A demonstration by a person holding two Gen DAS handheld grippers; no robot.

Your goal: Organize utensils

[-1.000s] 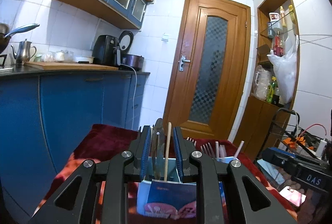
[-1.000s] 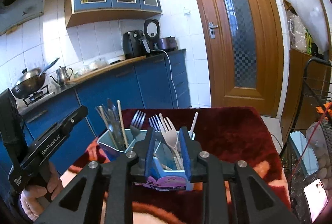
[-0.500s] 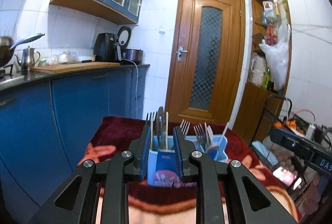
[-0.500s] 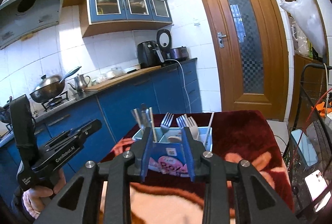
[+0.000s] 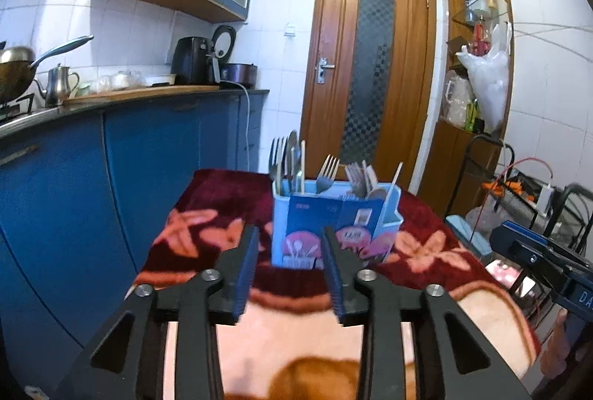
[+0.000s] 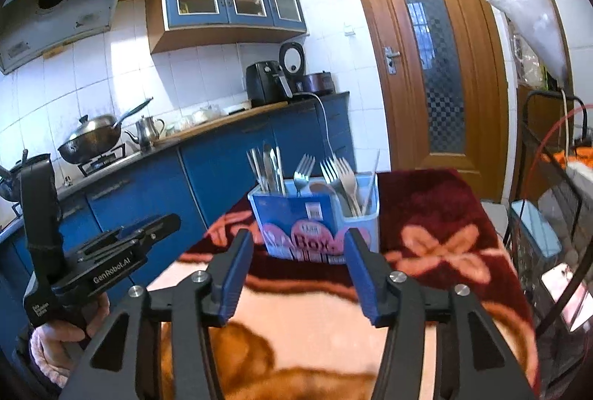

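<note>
Left wrist view: a bench under a dark red flowered blanket [image 5: 222, 200] carries a light blue utensil box [image 5: 333, 226] near its far edge, in front of the wooden door [image 5: 370, 66]. Forks [image 5: 328, 170], knives and chopsticks stand upright in its compartments. The left claw [image 5: 289, 266] sits nearer than the box, jaws opening, nothing between them. In the right wrist view the right claw [image 6: 296, 270] does likewise, apart from the box [image 6: 315, 218].
</note>
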